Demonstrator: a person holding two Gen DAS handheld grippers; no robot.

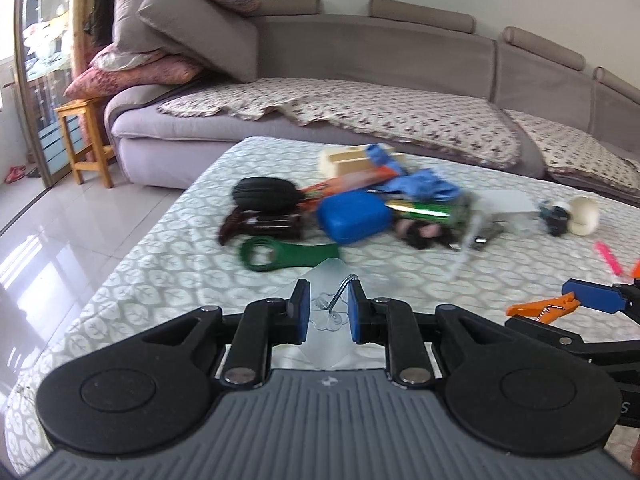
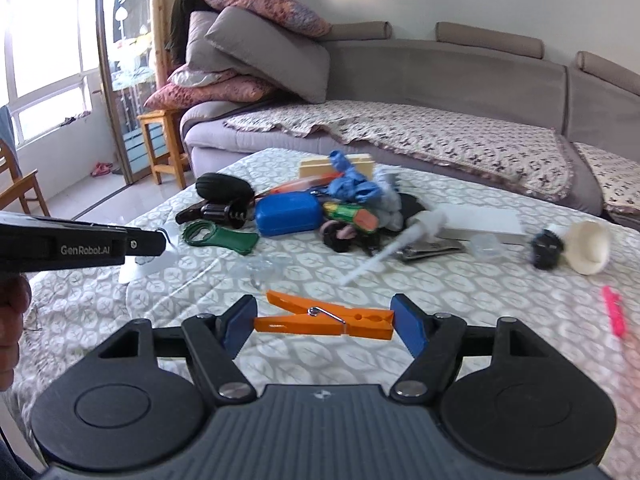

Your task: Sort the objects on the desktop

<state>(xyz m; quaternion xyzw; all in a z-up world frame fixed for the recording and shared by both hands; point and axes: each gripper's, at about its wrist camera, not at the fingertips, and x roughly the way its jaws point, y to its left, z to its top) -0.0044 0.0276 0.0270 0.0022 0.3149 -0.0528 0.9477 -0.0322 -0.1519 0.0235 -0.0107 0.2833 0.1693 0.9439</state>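
Note:
My left gripper (image 1: 328, 300) is shut on a clear suction hook (image 1: 325, 319) with a bent metal wire, held just above the table. In the right wrist view that left gripper (image 2: 154, 242) comes in from the left, with the clear piece hanging below its tip. Lengthwise between the blue pads of my right gripper (image 2: 324, 314), an orange clothespin (image 2: 320, 322) is gripped at both ends. The left wrist view shows the right gripper (image 1: 592, 300) and the clothespin (image 1: 540, 307) at the right edge. Both grippers hover in front of a pile of small objects.
The pile on the leaf-patterned table cover (image 2: 440, 300) includes a blue box (image 2: 288, 214), a green bottle opener (image 2: 220, 238), a black oval case (image 1: 264, 194), a white funnel (image 2: 588, 248) and a pink pen (image 2: 614, 316). Beyond it are a grey sofa (image 1: 400, 60) and a wooden stool (image 1: 86, 140).

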